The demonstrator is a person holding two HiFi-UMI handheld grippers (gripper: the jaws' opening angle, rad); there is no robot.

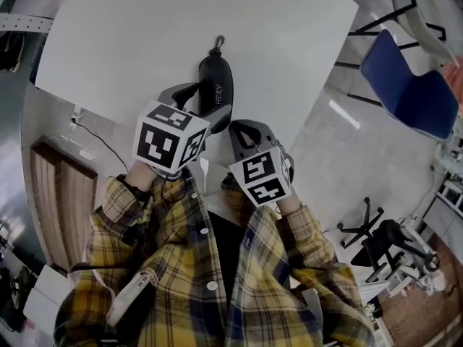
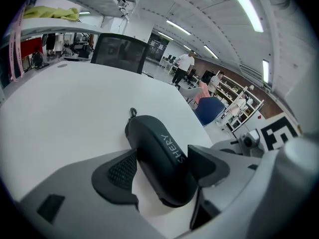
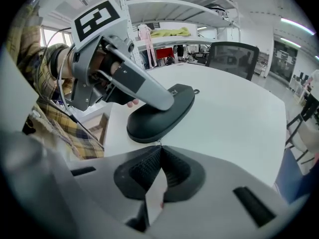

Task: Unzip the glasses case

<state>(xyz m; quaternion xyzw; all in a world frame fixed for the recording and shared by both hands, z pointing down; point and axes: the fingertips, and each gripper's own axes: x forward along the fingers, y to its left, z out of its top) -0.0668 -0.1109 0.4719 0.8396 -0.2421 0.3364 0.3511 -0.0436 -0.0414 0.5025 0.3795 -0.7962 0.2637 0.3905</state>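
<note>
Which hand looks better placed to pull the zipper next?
Right. The right tongs are closed at the near end of the glasses case; the left tongs straddle it, open, likely steadying it.

Shows the right gripper (image 3: 159, 148) with pads pressed together at the tips, right up against the near end of the black glasses case (image 3: 160, 117) on the white table (image 3: 239, 118). Also catches the left gripper (image 3: 162, 102) over on the left, marker cube (image 3: 97, 18) up top, one grey jaw laid across the case. Plaid sleeve (image 3: 65, 131) near left, black chair (image 3: 232, 59) at the far side.
</note>
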